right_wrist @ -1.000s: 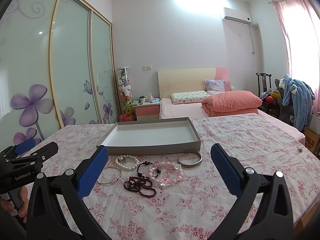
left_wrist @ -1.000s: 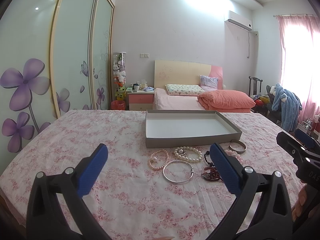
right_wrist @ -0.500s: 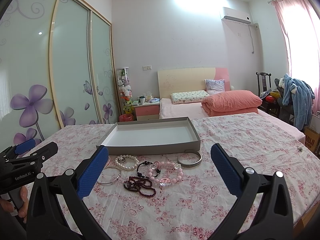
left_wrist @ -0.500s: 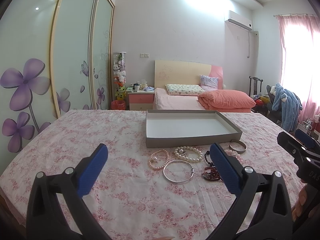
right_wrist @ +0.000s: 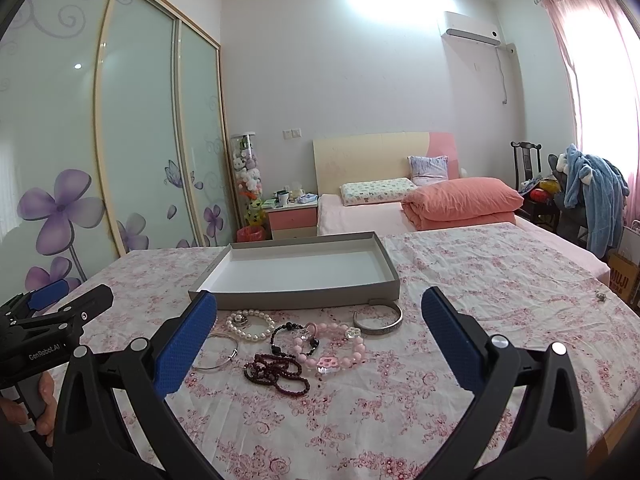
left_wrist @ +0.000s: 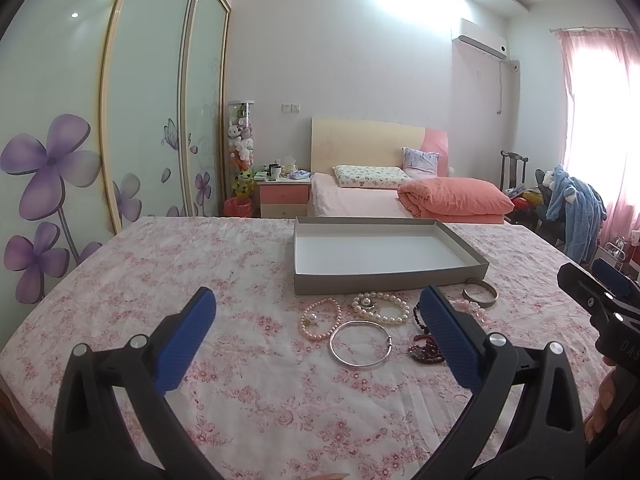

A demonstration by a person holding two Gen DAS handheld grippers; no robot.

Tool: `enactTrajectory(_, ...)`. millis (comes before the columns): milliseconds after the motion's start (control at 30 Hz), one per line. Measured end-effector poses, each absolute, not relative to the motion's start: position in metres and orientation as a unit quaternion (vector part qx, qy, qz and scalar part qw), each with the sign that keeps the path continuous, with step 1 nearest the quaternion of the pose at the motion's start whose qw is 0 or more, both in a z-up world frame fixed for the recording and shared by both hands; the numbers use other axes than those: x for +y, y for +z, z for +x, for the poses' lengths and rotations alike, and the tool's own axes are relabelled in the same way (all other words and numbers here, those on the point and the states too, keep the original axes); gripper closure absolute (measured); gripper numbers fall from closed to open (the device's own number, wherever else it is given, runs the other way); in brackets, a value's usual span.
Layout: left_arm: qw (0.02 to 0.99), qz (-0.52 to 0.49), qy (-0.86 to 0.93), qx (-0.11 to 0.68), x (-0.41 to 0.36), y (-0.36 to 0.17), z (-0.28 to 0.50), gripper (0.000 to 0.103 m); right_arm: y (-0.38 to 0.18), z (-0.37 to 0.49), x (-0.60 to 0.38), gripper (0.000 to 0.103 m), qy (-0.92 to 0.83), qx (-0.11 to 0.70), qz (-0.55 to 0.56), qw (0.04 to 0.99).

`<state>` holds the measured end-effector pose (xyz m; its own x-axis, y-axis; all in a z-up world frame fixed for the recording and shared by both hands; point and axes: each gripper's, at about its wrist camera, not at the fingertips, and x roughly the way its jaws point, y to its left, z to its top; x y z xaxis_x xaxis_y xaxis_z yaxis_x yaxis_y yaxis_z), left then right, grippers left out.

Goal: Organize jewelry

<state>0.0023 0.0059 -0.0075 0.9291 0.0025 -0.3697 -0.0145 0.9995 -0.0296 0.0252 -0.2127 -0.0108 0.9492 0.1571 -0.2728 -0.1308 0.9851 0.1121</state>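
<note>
Floral pink bedspread (right_wrist: 460,280) carries loose bead bracelets (right_wrist: 320,344) just before the shallow grey cardboard tray (right_wrist: 304,298), evidently their destination. Left gripper (left_wrist: 316,332) and right gripper (right_wrist: 320,332) hover spread wide, grasping nothing.

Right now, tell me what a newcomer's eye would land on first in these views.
First, the cluster of bracelets on the floral cloth: a white pearl bracelet, a pink bead bracelet, a dark red bead strand and a thin silver bangle. Just behind them sits the shallow grey tray, with nothing in it. The left gripper and right gripper hover open in front, holding nothing.
</note>
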Motion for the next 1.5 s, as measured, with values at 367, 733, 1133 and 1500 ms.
enactTrajectory(367,0.975,-0.012,0.010,0.222,0.012,-0.023,0.024,0.004,-0.017,0.053,-0.220,0.002,0.069,0.183,0.044,0.980)
enactTrajectory(733,0.942,-0.016,-0.019,0.334,0.022,-0.058,0.071,0.004,-0.047,0.140,-0.245,0.016,0.034,0.323,0.016,0.946)
enactTrajectory(1133,0.914,-0.009,-0.019,0.404,0.023,-0.084,0.105,0.004,-0.095,0.193,-0.258,0.022,0.031,0.429,0.015,0.903)
enactTrajectory(1500,0.907,0.003,-0.012,0.422,0.026,-0.089,0.128,0.010,-0.102,0.224,-0.247,0.030,0.028,0.435,-0.002,0.900)
